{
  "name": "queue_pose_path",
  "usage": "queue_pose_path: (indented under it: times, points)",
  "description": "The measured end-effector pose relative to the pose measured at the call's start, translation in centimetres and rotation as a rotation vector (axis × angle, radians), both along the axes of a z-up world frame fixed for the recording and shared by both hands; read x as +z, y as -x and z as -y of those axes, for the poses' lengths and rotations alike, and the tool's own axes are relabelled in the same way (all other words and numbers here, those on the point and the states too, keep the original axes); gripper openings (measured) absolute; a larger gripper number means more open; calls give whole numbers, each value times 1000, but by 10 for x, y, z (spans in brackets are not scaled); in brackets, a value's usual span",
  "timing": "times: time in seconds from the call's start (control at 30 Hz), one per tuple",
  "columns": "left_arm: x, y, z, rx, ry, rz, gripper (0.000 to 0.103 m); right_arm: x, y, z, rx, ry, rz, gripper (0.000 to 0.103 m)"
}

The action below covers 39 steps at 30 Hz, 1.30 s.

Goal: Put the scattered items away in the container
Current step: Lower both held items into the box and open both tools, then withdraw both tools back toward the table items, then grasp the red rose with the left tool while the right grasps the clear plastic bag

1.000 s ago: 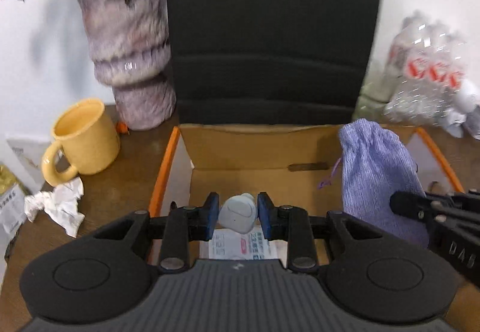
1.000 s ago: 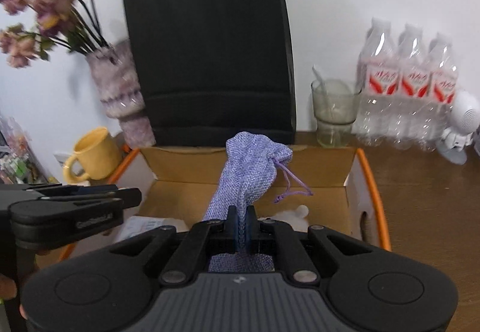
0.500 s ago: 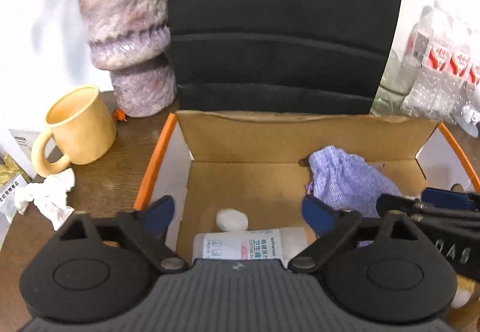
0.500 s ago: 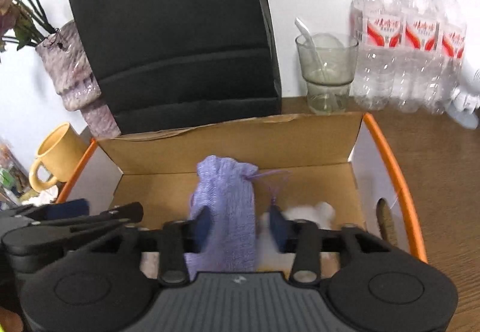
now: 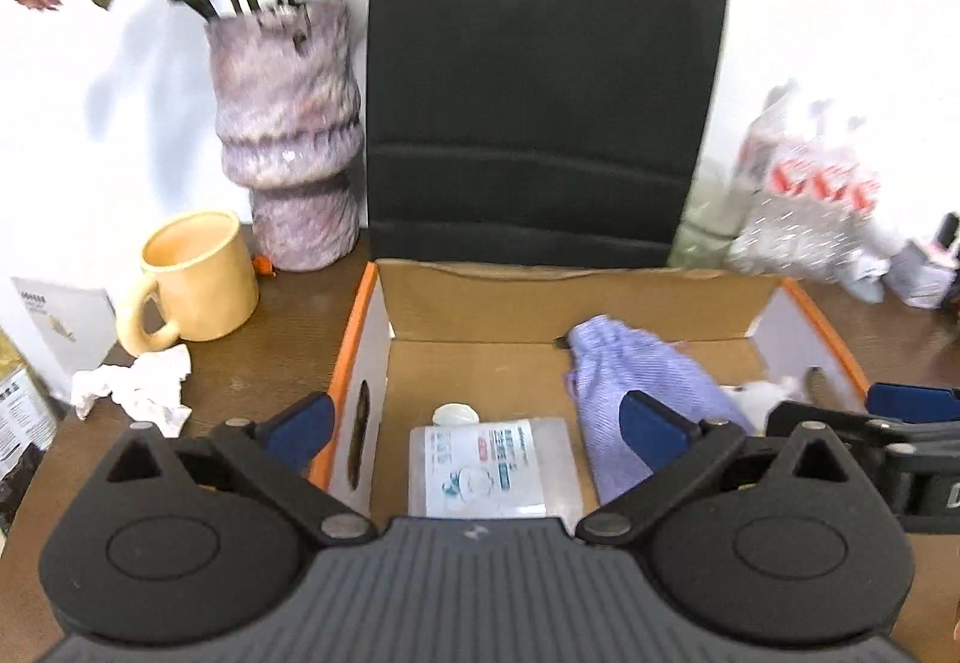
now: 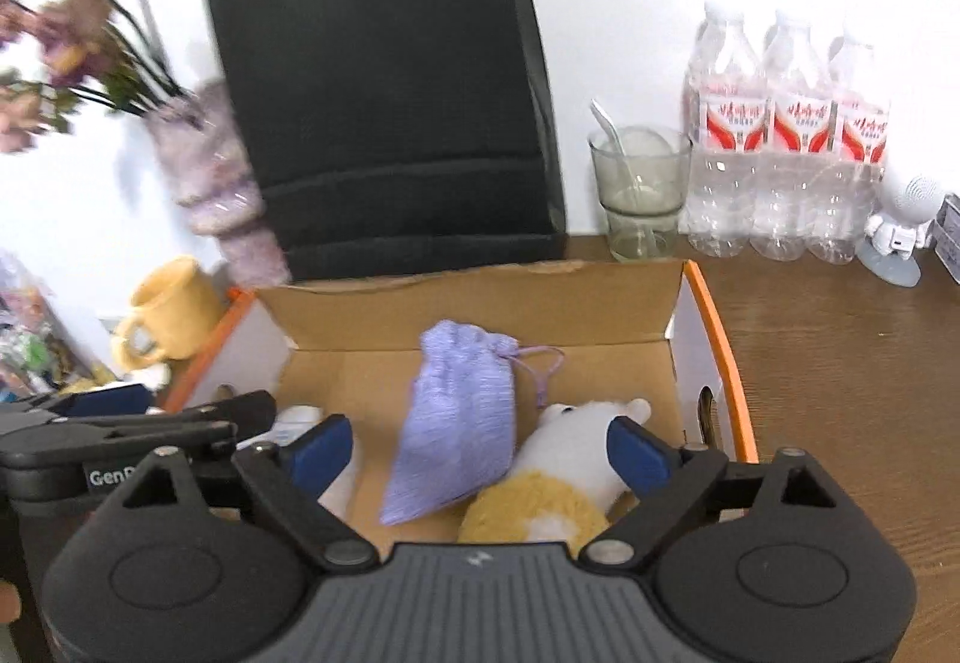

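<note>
The orange-rimmed cardboard box (image 5: 354, 327) holds a small white case (image 5: 456, 414), a labelled clear packet (image 5: 492, 465), a purple drawstring pouch (image 5: 636, 393) and a plush toy. My left gripper (image 5: 474, 423) hangs over the box's near left part. Its jaws are opening, wide apart, with nothing pressed between them. In the right wrist view the pouch (image 6: 462, 423) lies flat beside the white and yellow plush toy (image 6: 558, 471). Above them is my right gripper (image 6: 480, 450); its jaws are opening and touch neither.
Left of the box stand a yellow mug (image 5: 192, 279), crumpled tissue (image 5: 138, 387) and a purple vase (image 5: 288, 135). A black paper bag (image 5: 540, 93) stands behind it. A glass with a spoon (image 6: 639, 189), water bottles (image 6: 786, 135) and a small white figure (image 6: 900, 237) sit at the right.
The left gripper let go of the white case and the right one of the purple pouch; both things now lie in the box. Both jaws spread wide and both grippers drew back.
</note>
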<state>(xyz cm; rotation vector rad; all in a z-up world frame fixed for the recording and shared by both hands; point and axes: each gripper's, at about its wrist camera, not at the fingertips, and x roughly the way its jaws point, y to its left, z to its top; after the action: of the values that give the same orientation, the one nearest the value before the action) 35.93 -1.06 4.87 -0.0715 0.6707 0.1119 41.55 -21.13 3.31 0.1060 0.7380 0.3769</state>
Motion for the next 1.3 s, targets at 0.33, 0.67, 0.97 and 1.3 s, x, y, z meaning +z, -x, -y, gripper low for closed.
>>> queue_pose_path:
  times: [0.33, 0.67, 0.97, 1.3]
  points:
    - [21, 119, -24, 2, -19, 149, 103, 33, 124, 28, 52, 54, 158, 103]
    - [-4, 223, -22, -37, 7, 212, 103, 2, 247, 38, 70, 87, 268, 103]
    - [-43, 271, -12, -43, 45, 162, 103, -41, 301, 27, 58, 123, 263, 103]
    - [-68, 280, -6, -42, 64, 102, 103, -62, 313, 15, 69, 119, 202, 103]
